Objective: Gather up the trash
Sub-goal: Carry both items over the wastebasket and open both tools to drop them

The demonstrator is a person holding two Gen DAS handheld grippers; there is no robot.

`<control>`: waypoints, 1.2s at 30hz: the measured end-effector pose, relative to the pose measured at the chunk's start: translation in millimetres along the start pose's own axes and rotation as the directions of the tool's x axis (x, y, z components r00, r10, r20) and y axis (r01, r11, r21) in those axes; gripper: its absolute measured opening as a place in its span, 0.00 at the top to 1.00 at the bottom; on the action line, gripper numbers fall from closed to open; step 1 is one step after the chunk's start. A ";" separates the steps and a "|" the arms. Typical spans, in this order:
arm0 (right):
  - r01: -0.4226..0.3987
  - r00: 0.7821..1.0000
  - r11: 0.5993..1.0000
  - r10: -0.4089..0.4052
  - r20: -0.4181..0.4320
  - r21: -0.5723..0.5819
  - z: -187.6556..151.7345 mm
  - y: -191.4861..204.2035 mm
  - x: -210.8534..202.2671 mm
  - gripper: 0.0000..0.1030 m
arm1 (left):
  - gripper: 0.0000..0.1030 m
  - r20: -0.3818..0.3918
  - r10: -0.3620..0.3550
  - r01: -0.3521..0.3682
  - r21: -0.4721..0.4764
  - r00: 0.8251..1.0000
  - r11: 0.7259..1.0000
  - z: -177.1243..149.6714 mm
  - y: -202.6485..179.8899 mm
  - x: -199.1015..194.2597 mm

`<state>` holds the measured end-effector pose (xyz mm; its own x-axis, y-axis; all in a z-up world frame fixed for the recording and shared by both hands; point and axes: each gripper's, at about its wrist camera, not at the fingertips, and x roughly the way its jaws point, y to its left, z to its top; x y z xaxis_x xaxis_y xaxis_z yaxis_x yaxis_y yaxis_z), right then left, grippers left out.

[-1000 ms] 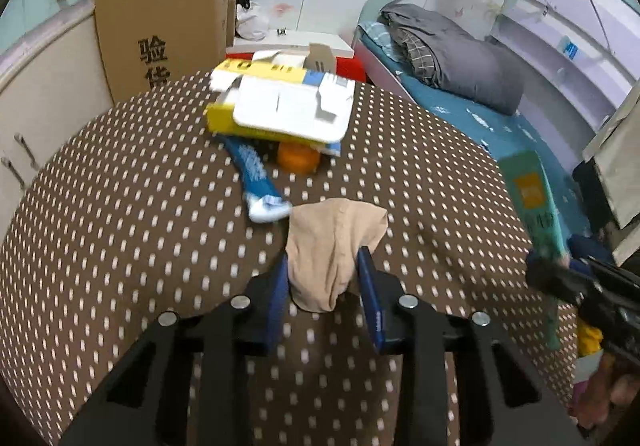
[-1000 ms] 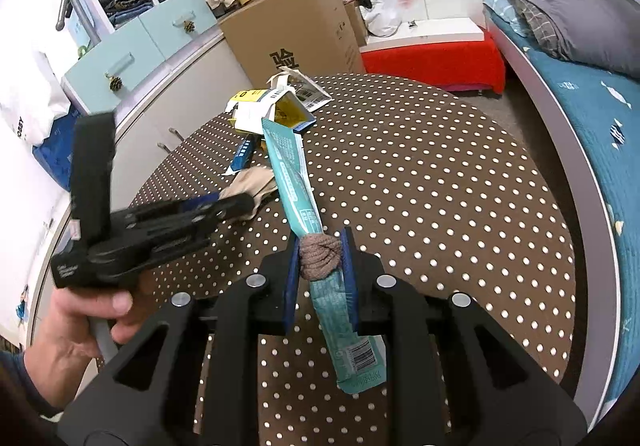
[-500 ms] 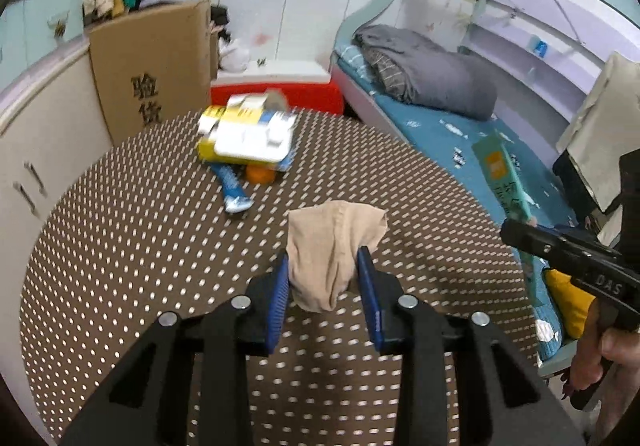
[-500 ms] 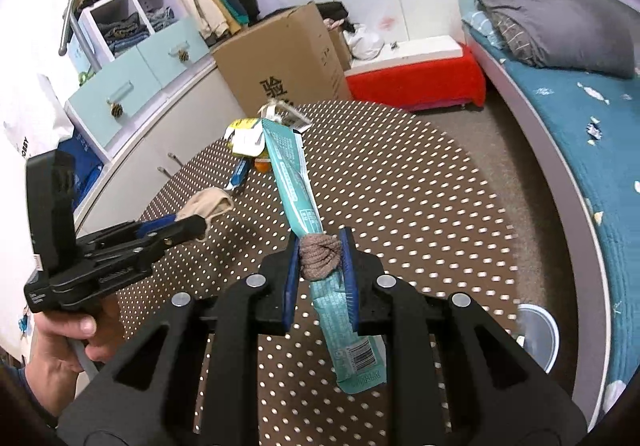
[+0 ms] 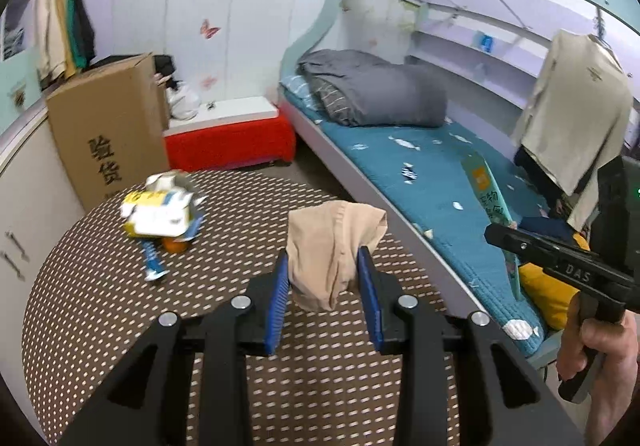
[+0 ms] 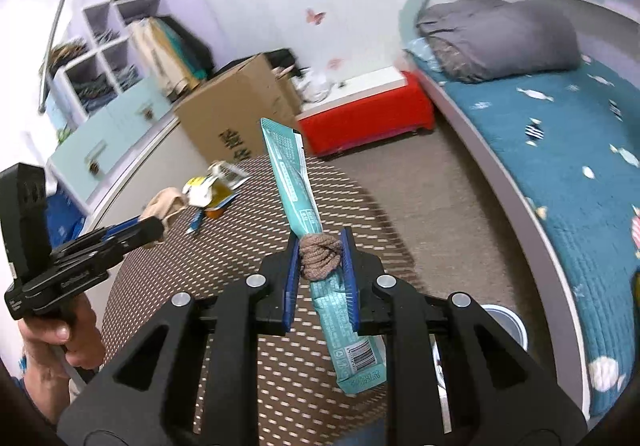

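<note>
Behind everything runs a pale wall with butterfly stickers (image 5: 210, 29), a bunk bed (image 5: 420, 162) with a teal mattress and a rolled grey duvet (image 5: 380, 94) on one side, a red bench (image 5: 230, 142) and a tall cardboard box (image 5: 108, 130) printed with dark characters against the wall; white cubby shelves (image 6: 104, 58) and pale blue drawers show in the right wrist view; a round table (image 5: 88, 310) under a brown cloth with white dots fills the foreground; on its far part lies a small heap of trash: a torn yellow and white carton (image 5: 162, 212), an orange cap (image 5: 176, 246) just beneath it, and a blue tube (image 5: 152, 266) pointing toward the camera; the left gripper (image 5: 325, 288) pinches a crumpled beige stocking (image 5: 334, 250) between its blue pads, the fabric bunched above the fingers and hanging a little below them, held above the table; the right gripper (image 6: 320, 266) is clamped tight on a teal wrapper (image 6: 298, 182) together with a brown knotted cord (image 6: 320, 256) wrapped around it; the wrapper stands up and away from the jaws, its barcode end drooping below them; both loads hang in the air, well apart from the heap; a person's hand (image 5: 600, 342) grips the right tool's handle at the edge of the left view, and another hand (image 6: 64, 342) grips the left tool in the right view; a grey round bin (image 6: 506, 322) sits on the floor beside the bed
</note>
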<state>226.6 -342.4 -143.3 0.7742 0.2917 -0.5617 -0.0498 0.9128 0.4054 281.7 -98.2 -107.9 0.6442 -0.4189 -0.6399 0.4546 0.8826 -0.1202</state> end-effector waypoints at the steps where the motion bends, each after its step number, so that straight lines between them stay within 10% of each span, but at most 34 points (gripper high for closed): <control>1: 0.013 1.000 1.000 -0.013 0.004 0.019 -0.3 -8.4 -3.3 0.81 | 0.69 0.000 -0.009 0.009 0.010 1.000 1.000 2.4 -7.0 2.3; 12: 0.184 0.983 0.946 -0.172 -0.068 0.267 -36.8 -128.6 -11.5 0.81 | 0.69 -0.048 -0.093 0.099 0.128 0.994 0.987 3.5 -88.0 36.3; 26: 0.266 0.956 0.877 -0.185 -0.229 0.400 -85.0 -212.8 51.7 0.77 | 0.69 -0.174 -0.137 0.172 0.204 0.975 0.964 -10.8 -158.1 98.6; 30: 0.299 0.944 0.845 -0.192 -0.270 0.442 -99.4 -236.3 65.9 0.43 | 0.69 -0.222 -0.136 0.184 0.213 0.965 0.960 -15.4 -172.5 122.3; 36: 0.305 0.948 0.822 -0.211 -0.240 0.481 -103.2 -245.6 43.4 0.33 | 0.69 -0.311 -0.137 0.216 0.237 0.940 0.947 -28.4 -200.4 162.6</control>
<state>207.2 -524.4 -341.6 0.5930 0.1519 -0.7907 0.4989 0.7015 0.5089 277.9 -337.2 -209.4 0.3522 -0.4483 -0.8215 0.7157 0.6946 -0.0722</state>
